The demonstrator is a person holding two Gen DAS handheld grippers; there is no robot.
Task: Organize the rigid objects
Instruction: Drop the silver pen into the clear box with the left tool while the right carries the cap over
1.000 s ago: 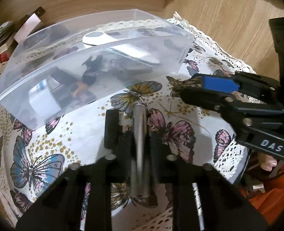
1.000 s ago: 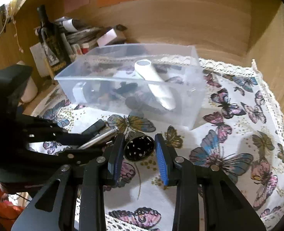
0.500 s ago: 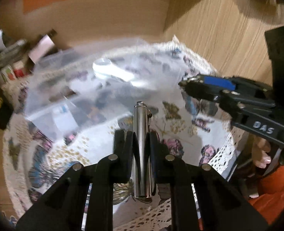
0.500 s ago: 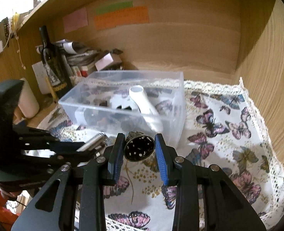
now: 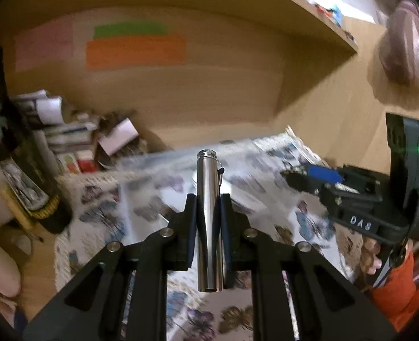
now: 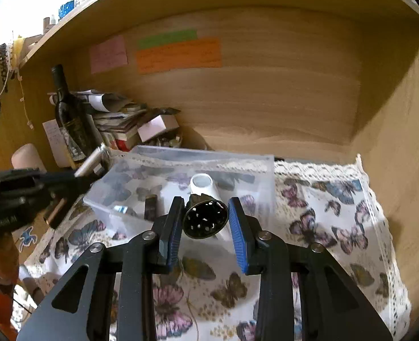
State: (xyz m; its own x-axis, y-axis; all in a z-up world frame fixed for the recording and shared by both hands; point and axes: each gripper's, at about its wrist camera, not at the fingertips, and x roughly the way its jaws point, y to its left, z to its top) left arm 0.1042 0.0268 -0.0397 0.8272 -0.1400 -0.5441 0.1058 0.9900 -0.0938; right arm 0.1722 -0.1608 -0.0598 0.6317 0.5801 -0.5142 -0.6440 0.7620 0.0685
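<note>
Closest to me, the left gripper (image 5: pixel 208 207) is clamped tight on a shiny metal tube (image 5: pixel 208 221), which lies lengthwise between its fingers and pokes out beyond their tips; half a second ago the tube hung low over the cloth, and now it is lifted and tilted up, with the back wall behind its tip. From the other side the same tube (image 6: pixel 91 162) shows above the left rim of the clear bin (image 6: pixel 181 176). The right gripper (image 6: pixel 204 227) is closed only as far as the round perforated metal cap (image 6: pixel 205 220) allows, its blue pads (image 6: pixel 171 240) pressed to either side, and the cap faces the camera. It has risen too since a second ago, when cap and gripper sat just above the cloth; now it hovers in front of the bin's near wall. Inside the bin a white tube-shaped thing (image 6: pixel 202 184) leans as before, with some small dark items beside it. The bin sits on a butterfly-print cloth (image 6: pixel 323 213) with a lace edge that covers the bench. Left of the bin stand a dark bottle (image 6: pixel 68 116) and a heap of papers and boxes (image 6: pixel 118 119). On the far wooden wall are pink, green and orange notes (image 6: pixel 178 54).
</note>
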